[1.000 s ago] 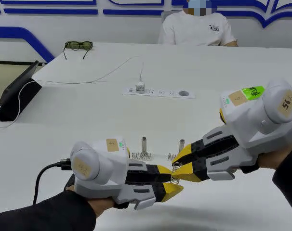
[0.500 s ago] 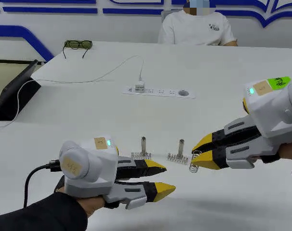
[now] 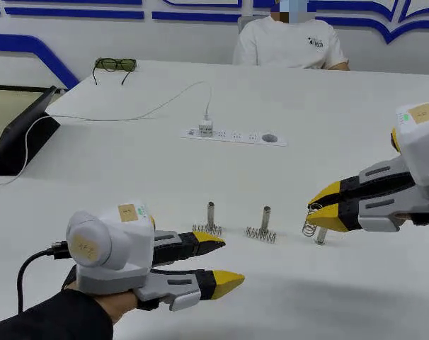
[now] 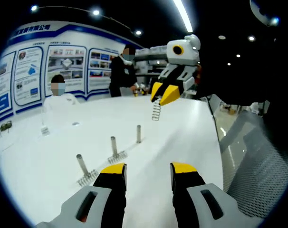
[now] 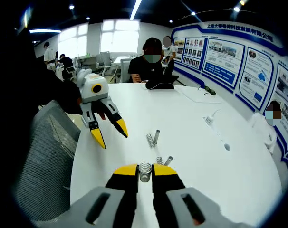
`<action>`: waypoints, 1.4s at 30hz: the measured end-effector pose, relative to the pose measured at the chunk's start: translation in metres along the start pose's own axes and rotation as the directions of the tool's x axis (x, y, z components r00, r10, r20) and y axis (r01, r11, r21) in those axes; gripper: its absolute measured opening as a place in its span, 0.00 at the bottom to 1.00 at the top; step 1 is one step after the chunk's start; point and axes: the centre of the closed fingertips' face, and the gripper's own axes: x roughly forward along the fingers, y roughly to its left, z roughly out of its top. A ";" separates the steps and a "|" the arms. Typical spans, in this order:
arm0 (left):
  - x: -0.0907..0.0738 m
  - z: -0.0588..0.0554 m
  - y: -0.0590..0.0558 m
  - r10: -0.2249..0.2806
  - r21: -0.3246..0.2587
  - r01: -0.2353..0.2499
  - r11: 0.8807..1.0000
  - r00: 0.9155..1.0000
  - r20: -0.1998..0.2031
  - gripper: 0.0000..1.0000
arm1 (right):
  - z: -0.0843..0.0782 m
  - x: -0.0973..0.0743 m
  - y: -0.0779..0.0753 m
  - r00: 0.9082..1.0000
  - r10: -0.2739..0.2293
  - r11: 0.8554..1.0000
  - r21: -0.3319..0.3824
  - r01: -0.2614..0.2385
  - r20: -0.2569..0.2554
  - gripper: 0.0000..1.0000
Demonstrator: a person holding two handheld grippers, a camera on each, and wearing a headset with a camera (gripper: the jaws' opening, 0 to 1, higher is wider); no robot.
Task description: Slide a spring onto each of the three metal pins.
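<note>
We hold the right gripper (image 3: 315,210) out over the right end of the row because that is where the bare pin (image 3: 321,236) stands, upright on the white table (image 3: 129,163). Its jaws are pinched nearly together on the upper coils of a spring (image 3: 309,227), which hangs from the tips with its open lower end facing the table, a pose we judge suits dropping it over a pin top. In the head view the spring's foot sits just beside the pin top, a little to its left and not yet threaded; in the left gripper view the spring hangs in the air, clear of that pin. The middle pin (image 3: 265,214) and the left pin (image 3: 211,211) each have a coil lying flat at the foot: a second spring (image 3: 260,234) by the middle pin and a third spring (image 3: 207,229) by the left pin, so we judge neither of them sleeved. The left gripper (image 3: 220,263) hangs low and near us with its jaws spread wide, gripping nothing and touching nothing, probably held back to leave the row free for the other one.
</note>
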 end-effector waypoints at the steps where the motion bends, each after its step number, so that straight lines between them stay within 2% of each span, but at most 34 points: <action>1: -0.001 0.000 0.001 0.004 -0.001 -0.004 1.000 1.000 0.001 0.38 | 0.000 -0.001 -0.002 1.000 -0.006 1.000 0.004 0.006 0.000 0.12; 9: -0.009 -0.003 0.008 0.031 -0.016 -0.031 0.999 1.000 0.003 0.43 | -0.010 -0.009 -0.029 0.996 -0.086 0.995 0.059 0.086 -0.005 0.12; 20: -0.014 -0.004 0.015 0.055 -0.026 -0.055 0.998 0.998 0.006 0.49 | -0.030 -0.009 -0.055 0.988 -0.154 0.980 0.126 0.157 -0.032 0.12; 34: -0.017 -0.006 0.019 0.081 -0.034 -0.081 0.996 0.997 -0.002 0.53 | -0.051 -0.001 -0.073 0.982 -0.183 0.967 0.171 0.190 -0.055 0.12; 42: -0.018 -0.008 0.019 0.089 -0.041 -0.089 0.995 0.996 -0.011 0.54 | -0.056 0.003 -0.075 0.981 -0.186 0.964 0.185 0.193 -0.056 0.12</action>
